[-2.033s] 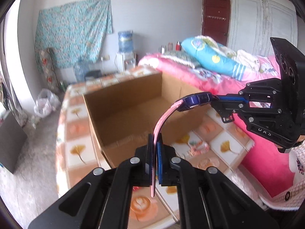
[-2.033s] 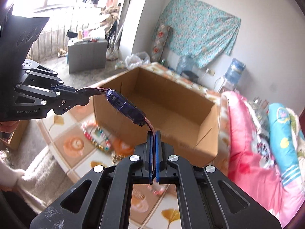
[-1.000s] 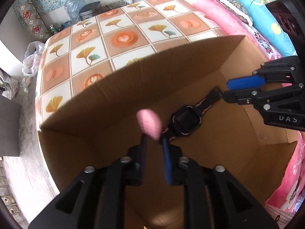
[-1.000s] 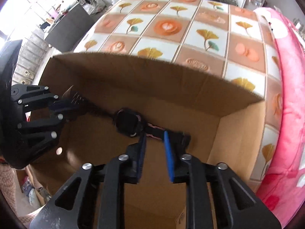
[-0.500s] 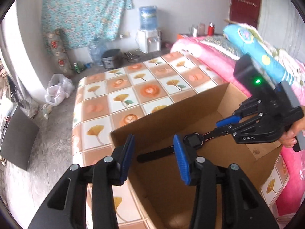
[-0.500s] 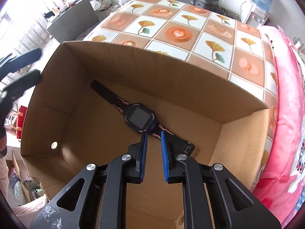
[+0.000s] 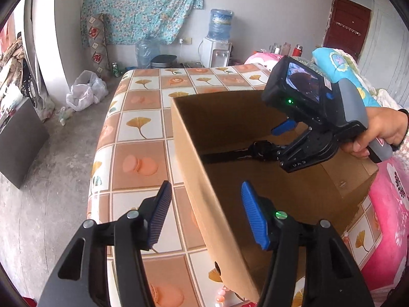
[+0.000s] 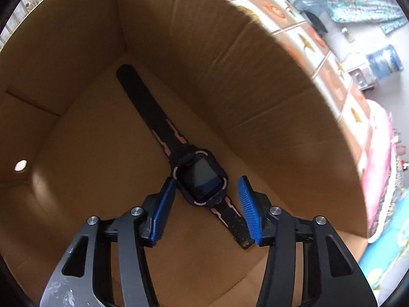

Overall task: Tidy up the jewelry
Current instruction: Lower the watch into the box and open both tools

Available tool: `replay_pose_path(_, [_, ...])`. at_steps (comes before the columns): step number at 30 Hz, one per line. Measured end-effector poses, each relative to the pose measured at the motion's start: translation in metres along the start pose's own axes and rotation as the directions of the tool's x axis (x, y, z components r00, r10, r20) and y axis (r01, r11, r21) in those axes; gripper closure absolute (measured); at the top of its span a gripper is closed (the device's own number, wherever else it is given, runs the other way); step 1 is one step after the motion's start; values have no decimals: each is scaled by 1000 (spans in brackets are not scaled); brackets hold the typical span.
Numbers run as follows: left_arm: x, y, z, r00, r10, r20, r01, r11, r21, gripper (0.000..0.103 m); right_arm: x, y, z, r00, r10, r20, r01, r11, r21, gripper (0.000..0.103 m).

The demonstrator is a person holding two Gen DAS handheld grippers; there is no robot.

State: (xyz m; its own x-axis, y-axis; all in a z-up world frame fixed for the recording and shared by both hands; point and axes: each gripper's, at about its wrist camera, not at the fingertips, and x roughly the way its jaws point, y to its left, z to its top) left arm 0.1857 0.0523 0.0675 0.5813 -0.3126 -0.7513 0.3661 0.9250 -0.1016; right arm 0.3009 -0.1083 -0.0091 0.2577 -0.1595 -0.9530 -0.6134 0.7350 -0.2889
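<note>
A dark watch (image 8: 200,176) with pink trim lies flat on the floor of the open cardboard box (image 8: 255,89). My right gripper (image 8: 205,204) points steeply down into the box. Its jaws are opening, and the watch face and near strap lie between the blue pads without touching them. In the left wrist view the watch (image 7: 230,154) shows as a dark strip inside the box (image 7: 194,158). My left gripper (image 7: 205,215) hovers outside, above the box's near corner. Its jaws are opening too, with nothing held.
The box stands on a table with a tile-pattern cloth (image 7: 138,128). A string of beads (image 7: 222,294) lies by the box's near side. A hand (image 7: 381,130) holds the right gripper. A pink bed (image 7: 388,192) is at the right, a plastic bag (image 7: 84,92) on the floor at the left.
Both grippers lowered the watch into the box and let go of it. My left gripper opened and backed out past the box's corner. My right gripper then opened over the watch.
</note>
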Motion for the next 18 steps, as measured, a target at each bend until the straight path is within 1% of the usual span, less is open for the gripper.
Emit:
replay_pose_path(3, [1, 0, -4, 1000, -15, 1, 15, 1000, 3, 48, -2, -3, -4, 1000, -12, 2, 12, 1000, 27, 61])
replay_pose_path(5, [4, 1, -4, 1000, -31, -2, 30, 1000, -7, 48, -15, -2, -11, 999, 18, 40, -20, 999, 45, 61])
replay_pose_path(7, [3, 3, -5, 998, -58, -12, 58, 998, -24, 48, -41, -4, -25, 993, 32, 114, -41, 996, 83, 60])
replay_pose_path(8, [4, 3, -5, 997, -69, -16, 69, 997, -32, 47, -54, -18, -41, 987, 35, 160, -53, 993, 110, 58])
replay_pose_path(9, [4, 3, -5, 996, -82, -18, 82, 996, -44, 47, -70, -25, -54, 976, 31, 216, -66, 986, 156, 56])
replay_pose_path(10, [5, 4, -6, 995, -97, -23, 96, 994, -59, 46, -86, -35, -71, 962, 16, 272, -80, 971, 226, 54])
replay_pose_path(11, [6, 4, -7, 993, -114, -30, 112, 991, -73, 45, -98, -45, -88, 951, -10, 309, -87, 951, 298, 47])
replay_pose_path(12, [7, 4, -8, 991, -131, -39, 127, 988, -86, 45, -108, -57, -111, 941, -58, 334, -82, 918, 388, 43])
replay_pose_path(13, [10, 3, -9, 988, -149, -52, 143, 985, -100, 45, -114, -66, -133, 933, -95, 348, -84, 881, 465, 43])
replay_pose_path(14, [13, 3, -10, 984, -165, -63, 157, 981, -111, 45, -116, -74, -152, 927, -115, 357, -100, 841, 532, 42])
replay_pose_path(15, [16, 2, -11, 980, -182, -73, 173, 977, -122, 45, -115, -81, -174, 926, -120, 357, -126, 794, 594, 42])
replay_pose_path(16, [20, 1, -12, 976, -200, -86, 187, 973, -135, 45, -109, -84, -195, 929, -104, 355, -163, 746, 646, 42])
replay_pose_path(17, [23, 0, -11, 974, -203, -98, 187, 971, -148, 44, -101, -86, -209, 933, -79, 351, -196, 708, 679, 42])
replay_pose_path(18, [24, -2, -11, 975, -197, -101, 180, 971, -155, 44, -91, -87, -222, 937, -35, 347, -235, 672, 702, 42])
